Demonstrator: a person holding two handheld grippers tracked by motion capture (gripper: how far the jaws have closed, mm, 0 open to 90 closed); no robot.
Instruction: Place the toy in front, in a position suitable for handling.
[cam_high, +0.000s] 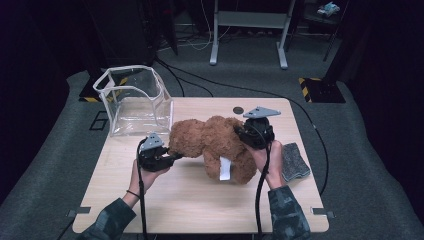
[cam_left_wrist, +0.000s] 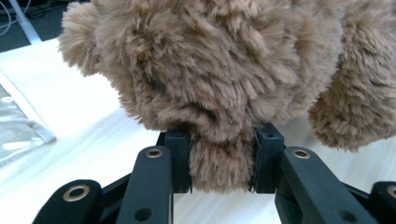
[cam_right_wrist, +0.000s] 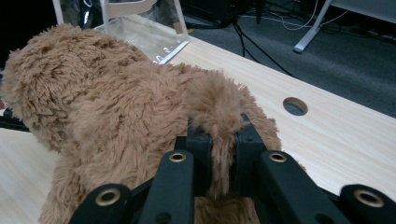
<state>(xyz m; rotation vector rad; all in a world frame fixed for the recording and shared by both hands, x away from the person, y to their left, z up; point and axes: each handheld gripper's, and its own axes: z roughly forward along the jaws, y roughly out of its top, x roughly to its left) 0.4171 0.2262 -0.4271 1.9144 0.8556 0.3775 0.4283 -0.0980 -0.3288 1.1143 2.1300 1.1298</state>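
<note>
A brown plush teddy bear (cam_high: 212, 142) lies across the middle of the wooden table (cam_high: 200, 205), a white tag (cam_high: 225, 169) hanging from it. My left gripper (cam_high: 174, 157) holds the bear's left end: in the left gripper view its jaws are shut on a tuft of the bear (cam_left_wrist: 219, 161). My right gripper (cam_high: 246, 134) grips the bear's right side; in the right gripper view its jaws pinch a small furry limb of the bear (cam_right_wrist: 219, 140). The bear's body (cam_right_wrist: 93, 112) spreads to the left in that view.
A clear plastic bag with white edging (cam_high: 132, 100) stands open at the table's back left, close behind the bear. A grey felt pad (cam_high: 295, 162) lies at the right edge. A round hole (cam_high: 238, 110) is in the tabletop at the back. Cables cross the floor.
</note>
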